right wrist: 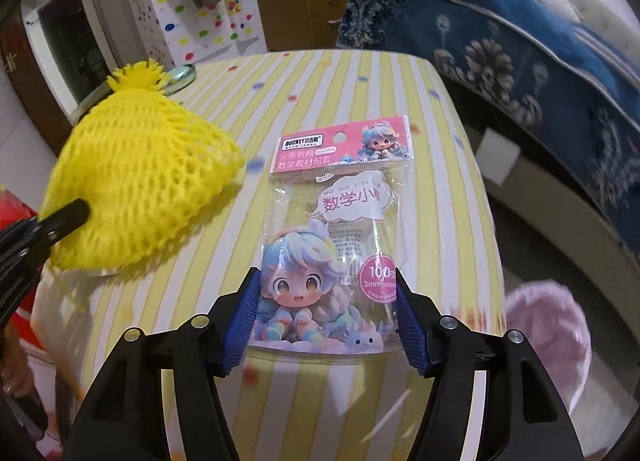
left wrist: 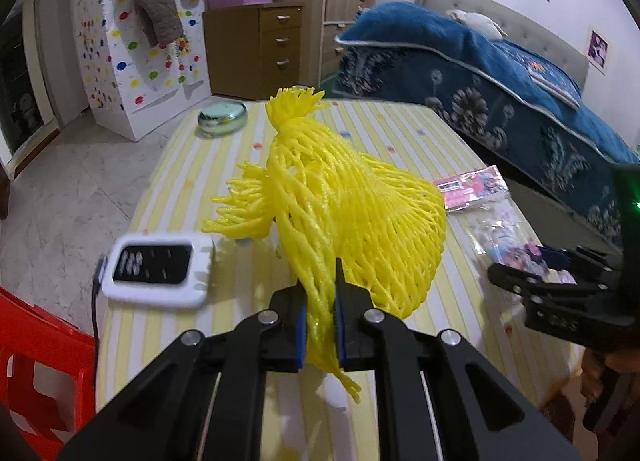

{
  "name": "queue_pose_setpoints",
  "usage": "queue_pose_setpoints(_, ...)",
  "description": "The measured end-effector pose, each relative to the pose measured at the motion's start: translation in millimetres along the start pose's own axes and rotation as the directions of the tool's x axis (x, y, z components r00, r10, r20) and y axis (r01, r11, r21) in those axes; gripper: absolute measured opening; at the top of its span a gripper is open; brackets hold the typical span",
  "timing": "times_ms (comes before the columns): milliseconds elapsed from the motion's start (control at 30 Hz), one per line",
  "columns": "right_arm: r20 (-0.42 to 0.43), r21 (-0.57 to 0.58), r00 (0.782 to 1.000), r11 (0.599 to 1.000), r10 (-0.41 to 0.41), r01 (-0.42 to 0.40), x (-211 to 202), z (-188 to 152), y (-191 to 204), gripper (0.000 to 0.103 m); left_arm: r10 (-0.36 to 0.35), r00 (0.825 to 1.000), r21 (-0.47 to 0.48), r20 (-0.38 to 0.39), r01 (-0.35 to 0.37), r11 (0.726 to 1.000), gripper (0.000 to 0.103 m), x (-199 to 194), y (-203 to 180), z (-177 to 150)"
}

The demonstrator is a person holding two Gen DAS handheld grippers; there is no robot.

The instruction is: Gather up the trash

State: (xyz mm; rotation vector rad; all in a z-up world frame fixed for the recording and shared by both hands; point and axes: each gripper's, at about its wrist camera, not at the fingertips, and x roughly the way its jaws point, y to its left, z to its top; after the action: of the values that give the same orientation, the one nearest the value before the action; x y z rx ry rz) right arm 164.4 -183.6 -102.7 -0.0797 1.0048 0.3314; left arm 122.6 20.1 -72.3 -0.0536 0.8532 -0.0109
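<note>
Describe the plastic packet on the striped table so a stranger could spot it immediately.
Start at the yellow-and-white striped table beside the blue-covered bed. Near its bed-side edge lies a flat clear plastic packet, flanked by the open right tool. Unlike the yellow foam net, it has a pink header and a cartoon child.

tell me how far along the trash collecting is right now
Nothing looks binned yet. In hand: the left gripper is shut on the yellow foam net, lifted off the striped table. The right gripper is open, its fingers either side of the plastic packet, which lies flat, not yet gripped. Left: grab the packet and drop both; no bin is clearly identifiable.
</note>
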Motion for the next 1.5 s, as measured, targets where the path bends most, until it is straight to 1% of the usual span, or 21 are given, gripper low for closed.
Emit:
queue_pose_setpoints(167,-0.002,0.026,1.000,1.000,-0.011,0.011,-21,-33,-1,0.069,-0.029,0.999,0.009,-0.046,0.030,1.000,0.010,-5,-13,-25)
queue_pose_setpoints(200,-0.003,0.027,1.000,1.000,-0.008,0.008,-24,-38,-1,0.072,-0.034,0.998,0.015,-0.054,0.035,0.999,0.012,-7,-15,-30)
queue_pose_setpoints(267,-0.004,0.027,1.000,1.000,-0.001,0.001,-27,-42,-1,0.074,-0.044,0.997,0.018,-0.069,0.046,0.999,0.016,-8,-16,-37)
queue_pose_setpoints(300,0.000,0.031,1.000,1.000,-0.004,0.004,-30,-43,-2,0.077,-0.053,0.996,0.012,-0.075,0.054,0.998,0.023,-9,-15,-40)
queue_pose_setpoints(367,0.019,0.041,1.000,0.999,-0.002,0.001,-38,-44,-4,0.080,-0.067,0.995,-0.009,-0.076,0.066,0.998,0.029,-15,-10,-45)
queue_pose_setpoints(400,0.027,0.044,1.000,0.999,0.003,-0.004,-42,-44,-4,0.084,-0.063,0.995,-0.016,-0.073,0.062,0.998,0.033,-18,-7,-46)
queue_pose_setpoints(433,0.039,0.045,0.999,0.999,0.006,-0.008,-47,-44,-5,0.084,-0.055,0.996,-0.022,-0.063,0.054,0.998,0.034,-23,-4,-47)
queue_pose_setpoints(467,0.050,0.045,0.999,0.999,0.006,-0.008,-51,-44,-5,0.084,-0.050,0.997,-0.022,-0.053,0.049,0.999,0.038,-26,-2,-48)
queue_pose_setpoints(500,0.060,0.046,0.998,0.999,0.005,-0.008,-56,-45,-6,0.084,-0.041,0.998,-0.019,-0.038,0.040,0.999,0.048,-32,-1,-48)
queue_pose_setpoints(567,0.080,0.053,0.997,0.998,0.009,-0.013,-64,-46,-9,0.084,-0.025,1.000,-0.005,-0.011,0.025,1.000,0.061,-41,-3,-48)
queue_pose_setpoints(600,0.086,0.057,0.996,0.998,0.009,-0.014,-66,-47,-10,0.084,-0.020,1.000,0.008,0.007,0.020,1.000,0.062,-46,-5,-47)
queue_pose_setpoints(667,0.103,0.062,0.995,0.998,0.001,-0.007,-73,-49,-12,0.084,-0.020,0.999,0.035,0.040,0.019,0.999,0.063,-55,-10,-45)
queue_pose_setpoints(767,0.124,0.076,0.992,0.997,-0.011,0.002,-82,-52,-16,0.084,-0.065,0.995,0.104,0.069,0.058,0.993,0.063,-61,-27,-42)
queue_pose_setpoints(867,0.142,0.100,0.989,0.995,-0.029,0.014,-89,-54,-24,0.084,-0.074,0.996,0.186,0.051,0.064,0.981,0.063,-50,-49,-39)
queue_pose_setpoints(933,0.150,0.113,0.988,0.993,-0.037,0.020,-93,-55,-28,0.084,-0.079,0.997,0.219,0.023,0.072,0.973,0.063,-37,-60,-40)
queue_pose_setpoints(1000,0.153,0.124,0.987,0.992,-0.042,0.023,-95,-58,-32,0.084,-0.065,0.998,0.245,-0.004,0.064,0.967,0.063,-24,-65,-40)
queue_pose_setpoints(1100,0.146,0.140,0.988,0.990,-0.048,0.028,-95,-62,-37,0.084,-0.041,0.998,0.257,-0.051,0.052,0.965,0.063,-5,-66,-45)
queue_pose_setpoints(1167,0.144,0.145,0.988,0.989,-0.049,0.027,-94,-64,-39,0.084,-0.049,0.996,0.242,-0.074,0.066,0.968,0.063,2,-61,-47)
queue_pose_setpoints(1233,0.142,0.148,0.989,0.989,-0.050,0.029,-94,-64,-40,0.084,-0.054,0.996,0.239,-0.071,0.069,0.969,0.063,3,-58,-48)
queue_pose_setpoints(1367,0.139,0.147,0.989,0.989,-0.047,0.027,-91,-64,-38,0.084,-0.088,0.993,0.226,-0.078,0.103,0.969,0.062,4,-51,-46)
queue_pose_setpoints(1500,0.137,0.135,0.989,0.990,-0.054,0.035,-89,-66,-33,0.083,-0.074,0.995,0.221,-0.062,0.086,0.972,0.043,2,-45,-47)
